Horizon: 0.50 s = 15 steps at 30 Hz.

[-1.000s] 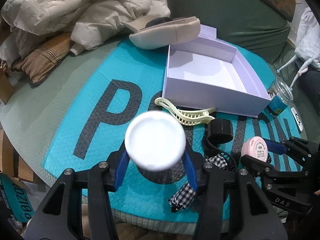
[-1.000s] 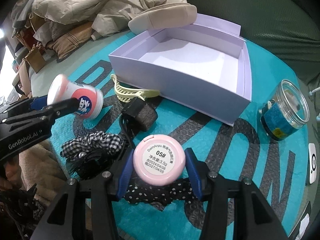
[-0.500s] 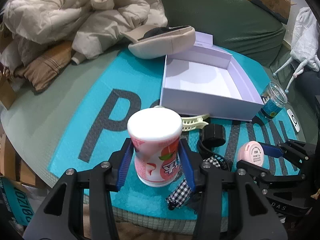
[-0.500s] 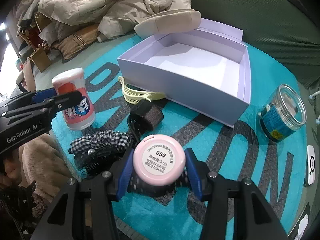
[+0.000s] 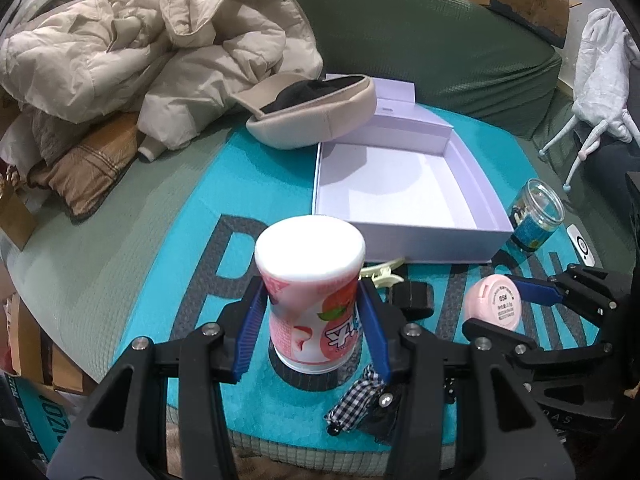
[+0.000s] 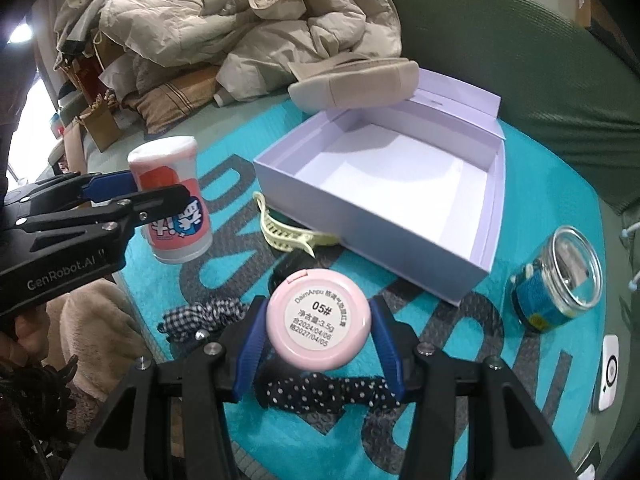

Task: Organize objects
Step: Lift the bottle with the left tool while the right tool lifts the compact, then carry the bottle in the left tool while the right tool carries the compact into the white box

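My left gripper (image 5: 312, 320) is shut on a pink and white jar (image 5: 310, 288) with a white lid, held upright over the teal mat; the jar (image 6: 174, 204) also shows at left in the right wrist view. My right gripper (image 6: 318, 326) is shut on a round pink compact (image 6: 319, 323), its label facing the camera; the compact (image 5: 496, 307) shows at right in the left wrist view. An open lavender box (image 5: 404, 240) lies empty ahead of both, and the box (image 6: 360, 224) shows again from the right wrist.
On the teal mat (image 5: 168, 240) lie a yellow hair claw (image 6: 284, 236), a black band (image 5: 412, 294), a checked scrunchie (image 6: 204, 314), a dotted scrunchie (image 6: 320, 394) and a glass jar (image 6: 558, 280). A beige cap (image 5: 316, 120) leans on the box's far corner; a puffy coat (image 5: 160, 40) lies behind.
The left gripper has tipped the pink and white jar from lid-toward-camera to upright. Both grippers have pulled back a little from the box. The compact stays held.
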Tool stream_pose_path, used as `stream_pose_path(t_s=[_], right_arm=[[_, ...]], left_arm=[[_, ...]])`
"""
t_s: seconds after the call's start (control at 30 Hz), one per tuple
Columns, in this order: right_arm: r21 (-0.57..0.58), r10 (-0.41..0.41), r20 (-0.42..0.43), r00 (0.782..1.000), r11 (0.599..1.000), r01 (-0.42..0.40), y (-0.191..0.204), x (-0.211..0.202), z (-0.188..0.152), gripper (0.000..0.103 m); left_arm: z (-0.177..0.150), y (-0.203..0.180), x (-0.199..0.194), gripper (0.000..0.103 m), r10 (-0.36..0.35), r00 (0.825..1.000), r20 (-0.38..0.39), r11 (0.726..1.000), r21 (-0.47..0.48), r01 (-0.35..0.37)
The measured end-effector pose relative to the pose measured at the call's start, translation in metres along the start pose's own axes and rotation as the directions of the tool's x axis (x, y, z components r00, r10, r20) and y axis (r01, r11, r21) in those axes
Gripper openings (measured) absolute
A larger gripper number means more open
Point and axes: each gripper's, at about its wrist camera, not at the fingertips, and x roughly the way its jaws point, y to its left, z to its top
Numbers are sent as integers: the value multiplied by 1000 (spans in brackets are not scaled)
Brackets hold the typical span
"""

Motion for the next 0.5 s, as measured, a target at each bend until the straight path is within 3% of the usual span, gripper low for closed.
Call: stream_pose_path(t_s=[0.5], right_arm=[[-59, 1, 63, 998, 998, 3, -8, -8, 40, 52]], left_arm=[[38, -7, 8, 45, -2, 1000, 13, 999, 42, 1]])
